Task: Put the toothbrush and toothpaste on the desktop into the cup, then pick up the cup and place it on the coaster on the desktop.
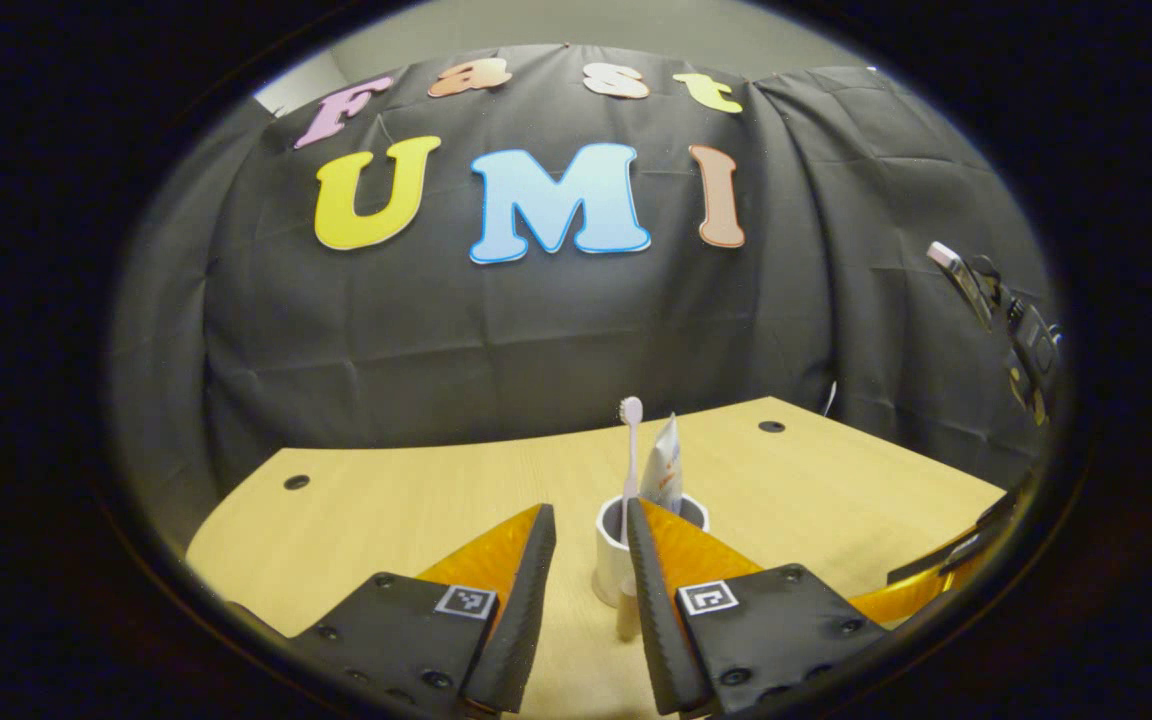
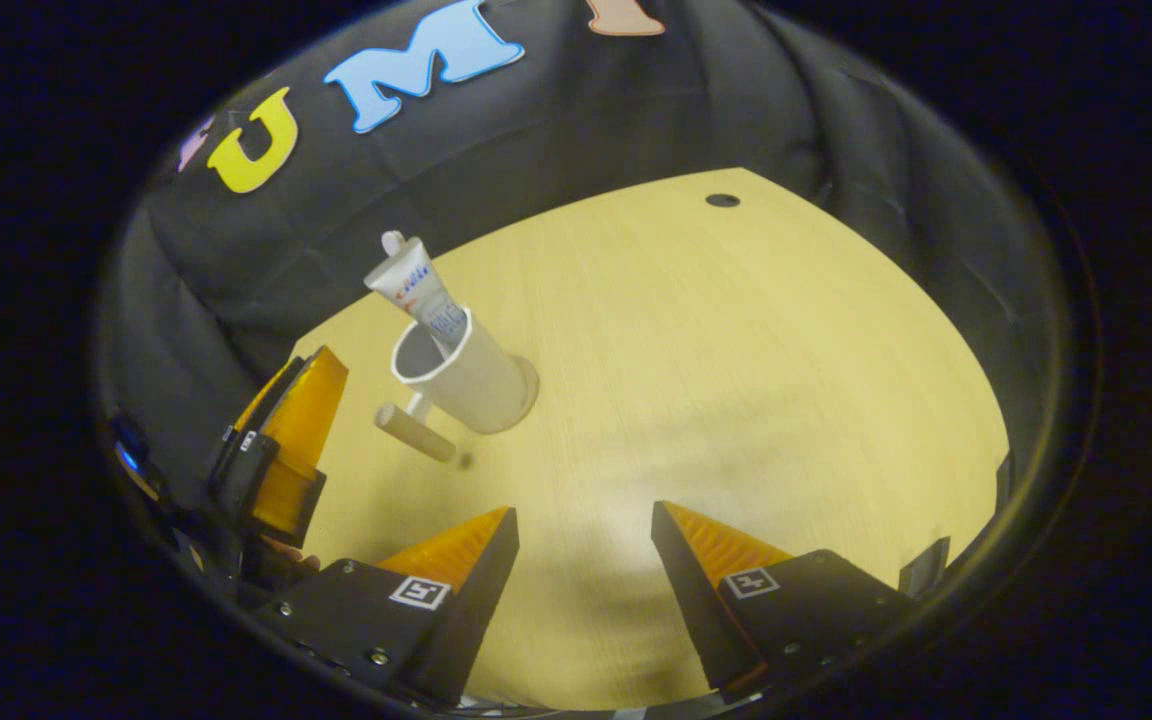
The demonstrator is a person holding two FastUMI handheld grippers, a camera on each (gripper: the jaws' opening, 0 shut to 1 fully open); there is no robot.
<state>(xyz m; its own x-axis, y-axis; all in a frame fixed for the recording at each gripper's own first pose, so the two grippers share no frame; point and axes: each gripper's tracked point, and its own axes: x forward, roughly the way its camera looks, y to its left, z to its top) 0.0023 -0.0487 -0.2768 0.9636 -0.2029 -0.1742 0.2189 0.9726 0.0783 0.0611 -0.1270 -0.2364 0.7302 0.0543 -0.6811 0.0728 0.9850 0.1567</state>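
a: cup [image 1: 616,560] stands upright on the bench [image 1: 386,520], brush [image 1: 630,450] and paste [image 1: 664,465] already inside.
b: left gripper [image 1: 591,600] is nearer, cup dead ahead, partly between its half-open, empty jaws.
a: right gripper [image 2: 584,560]?
b: well apart from the cup, jaws wide, holding nothing. no coaster spotted.

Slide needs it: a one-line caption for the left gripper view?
Open left gripper nears the cup holding toothbrush and toothpaste.

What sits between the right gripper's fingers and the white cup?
Bare wooden desktop in the right gripper view; the white cup with the toothpaste tube stands apart from the right gripper.
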